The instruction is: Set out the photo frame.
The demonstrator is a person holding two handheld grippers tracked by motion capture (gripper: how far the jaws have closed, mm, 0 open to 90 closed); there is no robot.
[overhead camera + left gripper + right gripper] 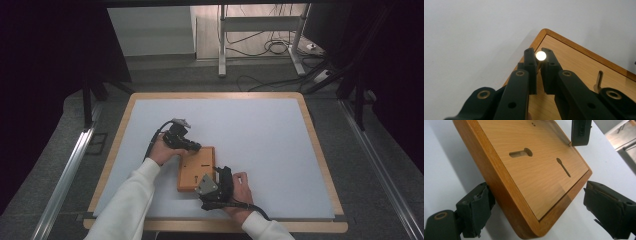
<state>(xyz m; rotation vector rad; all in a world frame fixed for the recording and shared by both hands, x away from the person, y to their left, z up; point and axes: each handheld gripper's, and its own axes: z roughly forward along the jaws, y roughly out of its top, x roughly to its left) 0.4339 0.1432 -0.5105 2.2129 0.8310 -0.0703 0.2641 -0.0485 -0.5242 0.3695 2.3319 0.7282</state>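
- High view: we see the wooden board (196, 169) lying near the front edge of the counter (260, 130); the left tool (192, 146) meets the board's far left corner, and the right tool (220, 176) sits at its near right edge.
- Left gripper view: the left tool (538, 58) pinches a round-headed metal pin (540, 55) above the board's corner; a second pin (598, 81) stands in the board.
- Right gripper view: the right tool (534, 206), spread, straddles the board's near corner without clear contact. Two keyhole slots (521, 152) lie empty; we judge the pin unplaced.
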